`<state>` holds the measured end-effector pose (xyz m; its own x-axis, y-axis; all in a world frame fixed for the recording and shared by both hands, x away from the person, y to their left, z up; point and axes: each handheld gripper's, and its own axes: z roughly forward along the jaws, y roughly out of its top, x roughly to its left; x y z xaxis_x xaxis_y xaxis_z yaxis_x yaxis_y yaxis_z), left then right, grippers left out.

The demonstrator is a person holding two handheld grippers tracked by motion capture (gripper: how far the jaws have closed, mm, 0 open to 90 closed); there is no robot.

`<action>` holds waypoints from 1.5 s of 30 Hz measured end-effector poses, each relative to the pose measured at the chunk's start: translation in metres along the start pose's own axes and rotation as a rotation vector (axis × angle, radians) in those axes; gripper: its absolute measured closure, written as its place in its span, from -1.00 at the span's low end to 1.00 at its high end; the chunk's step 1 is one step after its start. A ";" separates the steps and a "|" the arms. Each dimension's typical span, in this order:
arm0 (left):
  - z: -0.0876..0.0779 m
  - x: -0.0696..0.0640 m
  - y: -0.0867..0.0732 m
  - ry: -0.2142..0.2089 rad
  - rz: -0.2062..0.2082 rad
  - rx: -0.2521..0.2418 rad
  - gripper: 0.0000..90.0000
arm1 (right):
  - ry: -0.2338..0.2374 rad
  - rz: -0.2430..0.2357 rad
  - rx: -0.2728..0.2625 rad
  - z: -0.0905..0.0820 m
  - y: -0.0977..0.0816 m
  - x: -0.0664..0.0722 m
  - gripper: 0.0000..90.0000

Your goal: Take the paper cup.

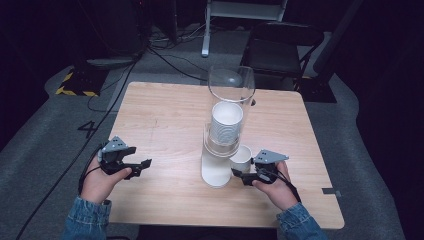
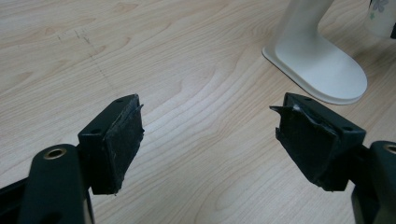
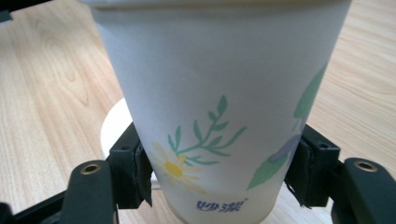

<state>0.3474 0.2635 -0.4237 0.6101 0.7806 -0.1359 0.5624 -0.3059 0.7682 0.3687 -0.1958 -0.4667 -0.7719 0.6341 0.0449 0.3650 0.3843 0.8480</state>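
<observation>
1. The right gripper (image 1: 239, 174) has its jaws pressed against both sides of a paper cup (image 3: 219, 107), low on its wall near the base; in the right gripper view the pads touch the flower-printed paper on either side.
2. In the high view that paper cup (image 1: 241, 156) sits just beside the cup dispenser (image 1: 223, 125), a clear tube on a white foot holding a stack of cups (image 1: 226, 122). It is at the tube's lower right and close to the person's right hand (image 1: 276, 187).
3. The left gripper (image 1: 143, 165) hovers over bare desk (image 1: 165, 115) with its jaws spread wide and nothing between them. The left gripper view shows wood grain between the pads and the dispenser's white foot (image 2: 317, 60) farther off.
4. Likely risk: the paper wall is thin, so too firm a squeeze could dent it, while a loose one could let the tapered cup slip downward.
5. A second risk is the cup's rim or the gripper knocking the dispenser, since they stand so near; a sideways swing to the left could nudge the foot or tip the tall tube.
6. Open room lies to the right and toward the near edge of the desk, and all across its left half. The far edge lies behind the dispenser, with a chair (image 1: 280, 47) beyond it.
</observation>
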 end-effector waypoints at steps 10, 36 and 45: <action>0.002 0.001 -0.002 0.007 -0.015 -0.005 -0.53 | -0.117 0.105 -0.062 -0.018 -0.001 -0.025 -0.24; -0.008 0.003 -0.015 0.034 -0.045 0.014 -0.53 | -0.448 0.335 -0.034 -0.032 -0.021 -0.089 -0.26; -0.008 0.004 -0.016 0.038 -0.037 0.019 -0.53 | -0.432 0.360 0.020 -0.026 -0.024 -0.095 -0.26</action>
<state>0.3365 0.2756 -0.4320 0.5673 0.8116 -0.1395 0.5947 -0.2865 0.7512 0.4200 -0.2824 -0.4779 -0.3154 0.9431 0.1054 0.5791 0.1033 0.8087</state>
